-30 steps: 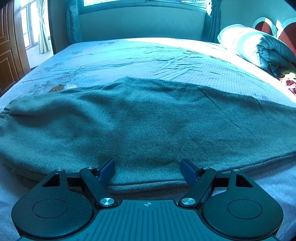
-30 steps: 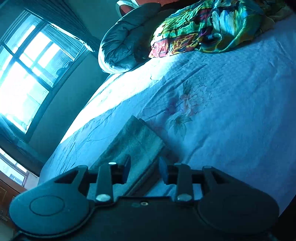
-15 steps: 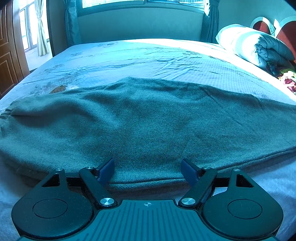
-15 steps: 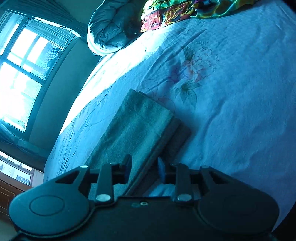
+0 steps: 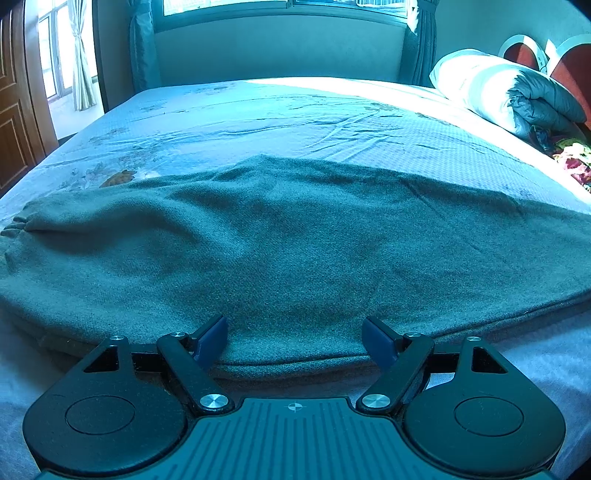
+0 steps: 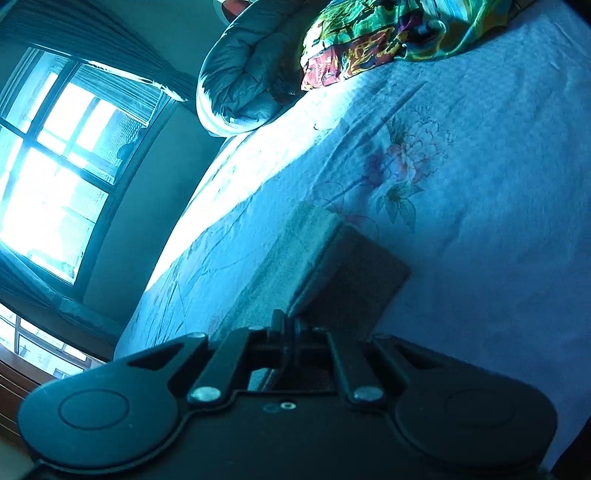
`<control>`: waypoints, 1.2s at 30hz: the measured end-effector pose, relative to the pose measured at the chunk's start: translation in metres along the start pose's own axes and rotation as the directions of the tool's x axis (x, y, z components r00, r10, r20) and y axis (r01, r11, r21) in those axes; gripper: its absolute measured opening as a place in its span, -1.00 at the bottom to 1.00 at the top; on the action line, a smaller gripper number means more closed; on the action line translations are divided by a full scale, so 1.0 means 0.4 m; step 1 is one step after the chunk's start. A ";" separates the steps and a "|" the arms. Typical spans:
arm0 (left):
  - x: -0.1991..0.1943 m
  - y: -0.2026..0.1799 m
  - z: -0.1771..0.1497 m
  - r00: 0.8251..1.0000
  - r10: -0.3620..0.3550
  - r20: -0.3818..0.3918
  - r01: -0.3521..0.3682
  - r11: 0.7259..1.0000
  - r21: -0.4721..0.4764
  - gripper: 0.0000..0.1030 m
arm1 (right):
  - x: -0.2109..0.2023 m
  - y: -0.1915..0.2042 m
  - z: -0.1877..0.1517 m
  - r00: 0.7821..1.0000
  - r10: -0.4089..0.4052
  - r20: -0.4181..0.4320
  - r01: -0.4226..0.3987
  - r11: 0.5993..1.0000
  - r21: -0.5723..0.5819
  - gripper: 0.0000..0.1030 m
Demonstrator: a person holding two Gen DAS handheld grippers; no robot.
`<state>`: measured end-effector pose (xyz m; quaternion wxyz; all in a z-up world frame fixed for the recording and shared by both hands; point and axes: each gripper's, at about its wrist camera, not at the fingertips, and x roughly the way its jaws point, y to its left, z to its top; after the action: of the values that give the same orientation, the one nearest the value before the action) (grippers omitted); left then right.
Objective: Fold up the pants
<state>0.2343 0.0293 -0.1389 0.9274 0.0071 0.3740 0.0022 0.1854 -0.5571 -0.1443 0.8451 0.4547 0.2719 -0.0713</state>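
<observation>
The grey-green pants (image 5: pixel 288 251) lie folded lengthwise across the bed, legs stacked. My left gripper (image 5: pixel 295 338) is open, its blue pads either side of the near folded edge, resting low at that edge. In the right wrist view my right gripper (image 6: pixel 290 325) is shut on the leg end of the pants (image 6: pixel 314 258) and holds it lifted off the sheet, with its shadow beneath.
The bed (image 5: pixel 295 110) has a pale blue floral sheet. A rolled grey-white duvet (image 5: pixel 509 92) and a colourful blanket (image 6: pixel 399 33) sit by the headboard. A window (image 6: pixel 55 177) and curtains stand beyond the bed. A wooden door (image 5: pixel 14 110) is at left.
My right gripper has closed on the pants' leg end and raised it off the sheet. The left gripper has stayed open at the near edge.
</observation>
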 end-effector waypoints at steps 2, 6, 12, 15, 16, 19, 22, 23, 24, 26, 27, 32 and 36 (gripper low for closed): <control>0.008 0.003 -0.001 1.000 -0.003 -0.005 0.003 1.000 0.008 0.56 | 0.044 -0.045 -0.006 0.998 -0.017 -0.065 0.019 0.999 0.032 -1.00; -0.008 0.026 0.003 1.000 0.029 0.009 -0.029 1.000 0.010 0.56 | -0.026 -0.023 0.000 0.997 -0.056 0.051 0.057 0.998 -0.014 -0.78; 0.001 0.083 -0.011 0.996 0.086 0.013 -0.086 0.995 0.044 0.56 | -0.018 0.132 -0.062 1.000 0.009 -0.017 -0.014 0.950 -0.312 -0.68; 0.006 0.087 -0.002 0.997 0.079 0.000 -0.079 0.995 0.057 0.59 | 0.087 0.241 -0.155 0.979 -0.131 -0.159 0.030 0.854 -0.520 -0.30; 0.000 0.092 0.005 0.997 0.077 0.009 -0.077 0.995 0.058 0.59 | 0.118 0.255 -0.180 0.967 -0.177 -0.182 0.045 0.825 -0.563 0.10; -0.017 0.141 0.023 0.990 0.131 0.044 -0.134 0.989 0.066 0.59 | 0.135 0.340 -0.235 0.969 -0.215 -0.122 0.064 0.696 -0.716 0.07; -0.017 0.240 0.040 0.980 0.192 0.058 -0.193 0.981 0.026 0.59 | 0.130 0.425 -0.255 0.983 -0.073 -0.169 -0.070 0.699 -0.712 0.03; -0.014 0.270 0.045 0.974 0.217 0.057 -0.219 0.976 0.017 0.59 | 0.142 0.459 -0.269 0.980 -0.035 -0.194 -0.120 0.678 -0.726 0.03; -0.011 0.312 0.049 0.967 0.249 0.058 -0.250 0.968 0.002 0.59 | 0.160 0.501 -0.288 0.972 0.007 -0.236 -0.185 0.648 -0.739 0.03; -0.007 0.382 0.055 0.958 0.282 0.053 -0.281 0.959 -0.034 0.59 | 0.204 0.588 -0.334 0.954 0.049 -0.297 -0.266 0.596 -0.758 0.03; -0.007 0.421 0.058 0.952 0.303 0.053 -0.300 0.952 -0.059 0.59 | 0.232 0.640 -0.361 0.942 0.071 -0.328 -0.309 0.567 -0.764 0.03; -0.005 0.610 0.058 0.908 0.418 0.011 -0.411 0.897 -0.163 0.59 | 0.388 0.862 -0.488 0.893 0.102 -0.438 -0.434 0.448 -0.782 0.03; 0.016 0.746 0.038 0.935 0.353 -0.030 -0.344 0.884 -0.315 0.60 | 0.508 0.977 -0.592 0.865 0.060 -0.499 -0.480 0.392 -0.785 -0.10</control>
<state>0.2498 0.3274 -0.1281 0.9061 -0.0743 0.3484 0.2283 0.4068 -0.1148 -0.0694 0.8811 -0.0162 0.3506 0.3169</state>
